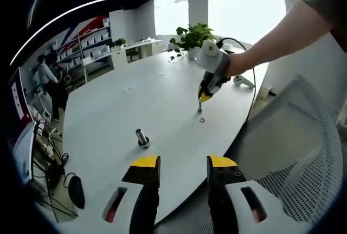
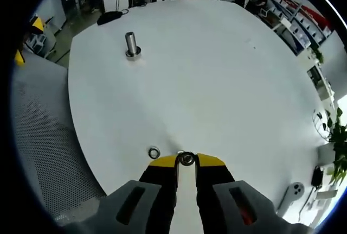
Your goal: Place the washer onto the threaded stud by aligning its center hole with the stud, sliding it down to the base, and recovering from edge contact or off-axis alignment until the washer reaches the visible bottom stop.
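On the smooth white bench [image 2: 217, 71], right claw [image 2: 186, 159] pinching a metal ring washer [image 2: 186, 159] (second washer [image 2: 154, 152] beside), ribbed steel stud [image 2: 130, 44] upright, left claw [image 1: 183, 163] open.

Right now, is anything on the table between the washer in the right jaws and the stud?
Almost nothing. In the right gripper view, a second washer lies just beside the held washer; past it the white table runs bare to the stud.

Count: two washers, one [image 2: 186, 159] at frame bottom centre, one [image 2: 154, 152] just left of it; one stud [image 2: 131, 44] upper left.
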`<action>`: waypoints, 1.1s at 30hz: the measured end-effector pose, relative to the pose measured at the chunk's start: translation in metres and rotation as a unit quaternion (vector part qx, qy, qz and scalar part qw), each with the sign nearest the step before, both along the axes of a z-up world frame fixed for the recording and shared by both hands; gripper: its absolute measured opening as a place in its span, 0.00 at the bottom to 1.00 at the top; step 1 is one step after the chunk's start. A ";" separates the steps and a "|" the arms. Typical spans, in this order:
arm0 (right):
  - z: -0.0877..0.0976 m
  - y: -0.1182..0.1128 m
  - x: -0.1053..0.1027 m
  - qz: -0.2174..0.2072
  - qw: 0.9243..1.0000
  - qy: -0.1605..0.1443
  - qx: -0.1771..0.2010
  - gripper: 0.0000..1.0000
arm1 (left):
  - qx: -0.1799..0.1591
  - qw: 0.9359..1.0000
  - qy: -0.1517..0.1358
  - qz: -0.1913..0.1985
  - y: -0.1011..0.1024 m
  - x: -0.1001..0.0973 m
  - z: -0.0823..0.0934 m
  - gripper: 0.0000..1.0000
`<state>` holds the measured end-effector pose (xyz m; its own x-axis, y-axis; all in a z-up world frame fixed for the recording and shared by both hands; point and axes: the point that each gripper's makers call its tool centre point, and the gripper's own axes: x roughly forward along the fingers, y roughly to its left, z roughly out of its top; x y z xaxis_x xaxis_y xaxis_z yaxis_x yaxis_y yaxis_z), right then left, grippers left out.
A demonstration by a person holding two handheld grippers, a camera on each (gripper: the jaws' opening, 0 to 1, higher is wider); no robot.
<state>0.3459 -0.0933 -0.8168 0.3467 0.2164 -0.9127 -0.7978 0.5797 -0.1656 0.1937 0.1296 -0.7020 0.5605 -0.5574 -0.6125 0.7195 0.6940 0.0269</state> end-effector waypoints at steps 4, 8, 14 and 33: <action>-0.002 0.001 -0.002 0.000 1.000 0.003 -0.002 0.13 | 0.000 1.000 0.001 0.001 0.000 0.000 0.000 0.32; -0.005 0.002 -0.003 -0.001 1.000 0.008 -0.002 0.13 | 0.001 1.000 0.001 0.001 0.001 0.000 -0.001 0.32; -0.015 0.003 -0.006 -0.008 1.000 0.019 -0.004 0.13 | 0.001 1.000 0.002 0.003 0.001 0.000 -0.001 0.32; -0.033 0.005 -0.004 0.002 0.999 0.043 -0.017 0.13 | 0.007 1.000 0.005 0.010 0.004 0.002 -0.003 0.32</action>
<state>0.3421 -0.0880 -0.8497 0.2649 0.1871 -0.9460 -0.8126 0.5715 -0.1145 0.1954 0.1338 -0.7054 0.5655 -0.5375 -0.6255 0.7058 0.7078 0.0298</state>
